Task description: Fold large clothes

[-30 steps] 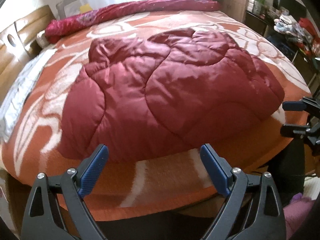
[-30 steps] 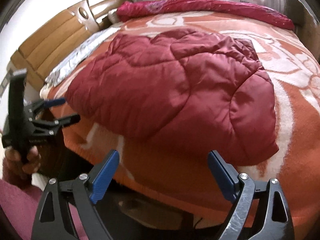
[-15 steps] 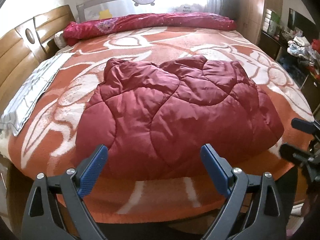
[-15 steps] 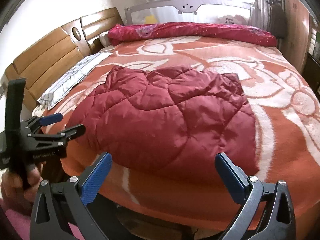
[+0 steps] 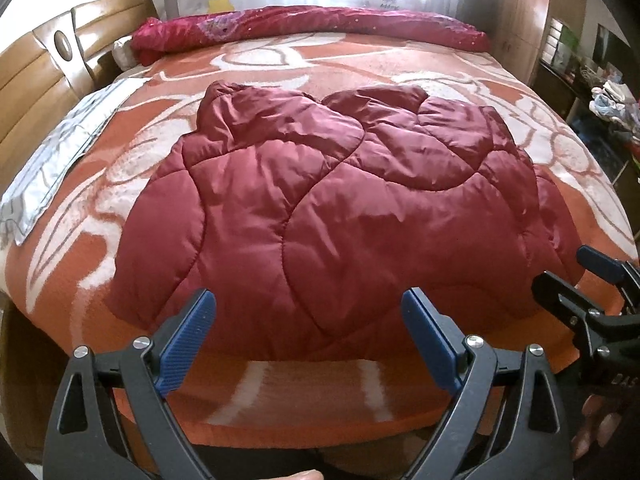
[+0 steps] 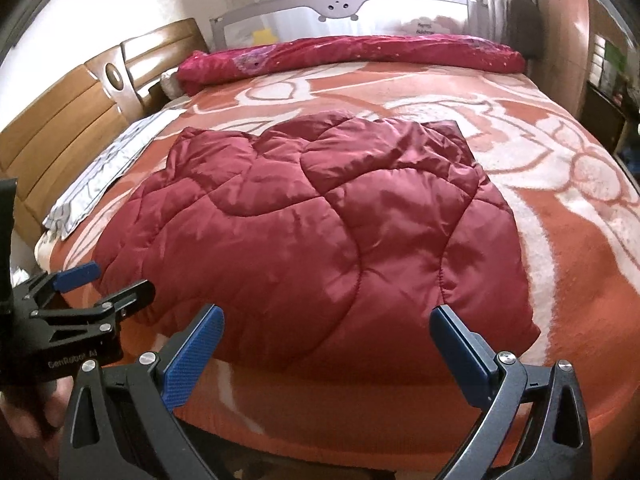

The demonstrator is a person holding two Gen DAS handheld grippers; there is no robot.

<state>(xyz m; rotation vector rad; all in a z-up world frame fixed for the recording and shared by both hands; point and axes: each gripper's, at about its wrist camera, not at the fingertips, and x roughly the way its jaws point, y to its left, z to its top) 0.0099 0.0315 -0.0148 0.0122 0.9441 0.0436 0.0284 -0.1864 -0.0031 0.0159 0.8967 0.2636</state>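
A puffy dark red quilted jacket [image 5: 340, 216] is laid flat on the orange and white blanket [image 5: 280, 64] that covers the bed, and it is seen again from the right wrist view [image 6: 320, 224]. The jacket is spread out near the front edge of the blanket, with its stitched lines curving across the top. The left gripper [image 5: 308, 340] is held just in front of the jacket's near edge, above the blanket's edge, and its blue pads [image 5: 186, 344] are spread wide apart with nothing held between them. The right gripper [image 6: 326, 356] is held in front of the jacket too, nearer the jacket's right side, and its blue pads [image 6: 196, 360] are also wide apart and nothing is gripped. The jacket is not touched by either gripper. Each gripper is seen at the side of the other's view. Behind the jacket, a rolled red quilt [image 5: 312, 26] is laid along the far edge of the blanket, with a grey bed rail [image 6: 340, 6] standing behind it. To the left of the jacket, a grey striped cloth [image 5: 60, 156] is laid flat on the blanket, and a wooden headboard [image 6: 80, 112] is seen past it.
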